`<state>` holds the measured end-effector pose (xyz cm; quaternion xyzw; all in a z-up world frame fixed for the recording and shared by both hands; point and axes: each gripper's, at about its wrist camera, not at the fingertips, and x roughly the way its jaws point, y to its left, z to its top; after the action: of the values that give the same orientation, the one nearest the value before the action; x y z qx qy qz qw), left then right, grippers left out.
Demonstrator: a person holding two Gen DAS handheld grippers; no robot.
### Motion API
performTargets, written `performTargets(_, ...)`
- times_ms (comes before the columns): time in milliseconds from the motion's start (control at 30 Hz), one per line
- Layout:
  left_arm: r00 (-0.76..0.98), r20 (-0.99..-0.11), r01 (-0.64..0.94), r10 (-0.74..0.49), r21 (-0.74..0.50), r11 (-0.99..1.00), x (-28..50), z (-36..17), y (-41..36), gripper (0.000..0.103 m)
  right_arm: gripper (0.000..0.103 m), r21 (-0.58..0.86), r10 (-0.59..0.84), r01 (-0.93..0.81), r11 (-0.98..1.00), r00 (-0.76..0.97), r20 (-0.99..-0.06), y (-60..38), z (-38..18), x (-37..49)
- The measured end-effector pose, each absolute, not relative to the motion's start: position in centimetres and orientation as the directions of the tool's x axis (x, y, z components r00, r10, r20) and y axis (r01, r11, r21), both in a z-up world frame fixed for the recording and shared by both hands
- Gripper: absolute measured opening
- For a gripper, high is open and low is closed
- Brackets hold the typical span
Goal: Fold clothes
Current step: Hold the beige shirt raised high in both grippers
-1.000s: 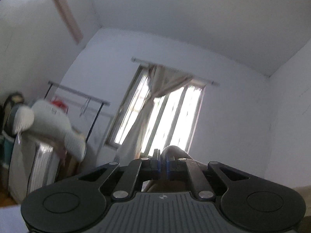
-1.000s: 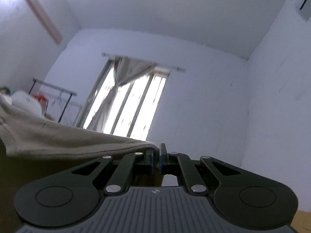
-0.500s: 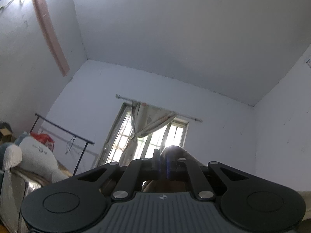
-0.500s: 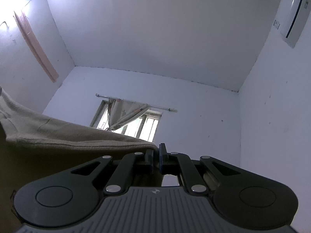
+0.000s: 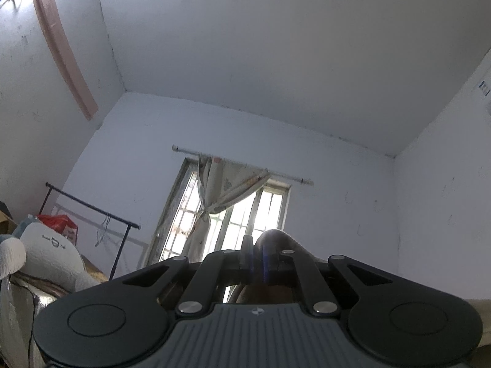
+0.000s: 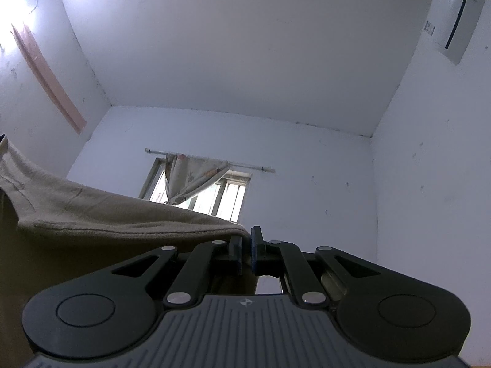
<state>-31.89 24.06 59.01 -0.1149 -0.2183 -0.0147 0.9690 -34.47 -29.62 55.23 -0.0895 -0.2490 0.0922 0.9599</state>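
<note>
Cloth (image 6: 101, 214), beige, is clamped at its hem by the right gripper (image 6: 245, 245) and stretched away leftward; a bunched fold (image 5: 277, 239) is pinched by the left gripper (image 5: 257, 253). Both are tilted up toward the window (image 5: 227, 217) and ceiling (image 5: 276, 46).

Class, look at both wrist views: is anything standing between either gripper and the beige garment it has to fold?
Nothing visible does. The right gripper is shut on the beige garment, and the left gripper is shut on a fold of it too.
</note>
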Motion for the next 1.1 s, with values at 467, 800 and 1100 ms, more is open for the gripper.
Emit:
performTargets(467,0.933,0.36,0.068,0.013,-0.209,0.975,-28.3,57.7,24.6,0.003,0.003,-0.198,0.228,-0.156,0.968,0.875,0.426,-29.3,54.0,-30.0)
performTargets(800,0.939,0.344,0.064,0.011,-0.206,0.976,-28.8,56.9,25.3,0.003,0.003,-0.203,0.231,-0.159,0.966,0.885,0.404,-29.2,53.5,-30.1)
performTargets(1100,0.928,0.373,0.08,0.0,-0.199,0.977,-30.0,57.4,25.7,0.003,0.003,-0.207,0.226,-0.15,0.967,0.881,0.415,-28.5,54.6,-29.9)
